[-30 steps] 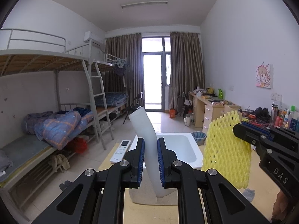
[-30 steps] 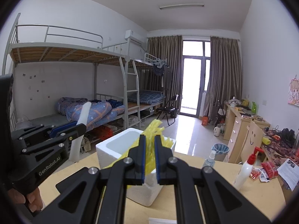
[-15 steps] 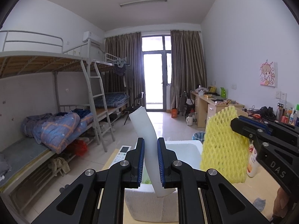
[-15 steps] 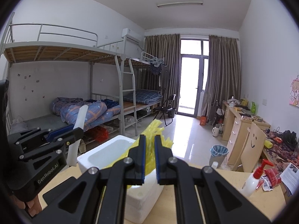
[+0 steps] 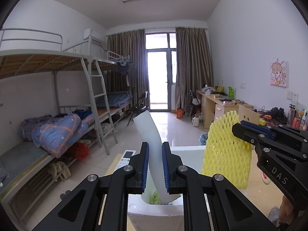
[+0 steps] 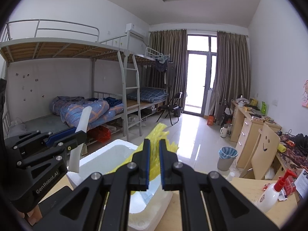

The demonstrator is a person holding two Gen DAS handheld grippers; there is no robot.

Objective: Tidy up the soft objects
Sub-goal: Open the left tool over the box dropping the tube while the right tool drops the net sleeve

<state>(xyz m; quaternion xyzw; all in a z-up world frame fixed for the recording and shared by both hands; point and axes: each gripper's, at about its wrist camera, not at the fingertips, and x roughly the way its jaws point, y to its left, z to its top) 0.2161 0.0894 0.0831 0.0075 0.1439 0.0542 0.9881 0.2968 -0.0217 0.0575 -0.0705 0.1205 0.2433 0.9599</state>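
Note:
My left gripper is shut on a white foam sheet that stands up between its jaws, its lower end over the open white foam box. My right gripper is shut on a yellow foam net sleeve, held over the same box. In the left wrist view the yellow sleeve hangs from the right gripper at the right. In the right wrist view the left gripper holds the white sheet at the left. Something green lies inside the box.
The box stands on a wooden table. A white remote lies left of the box. A spray bottle with a red top and packets stand at the right. Bunk beds fill the left of the room, desks the right.
Both grippers have moved forward over the box and closer to it, still holding their foam pieces. The views have tilted up slightly.

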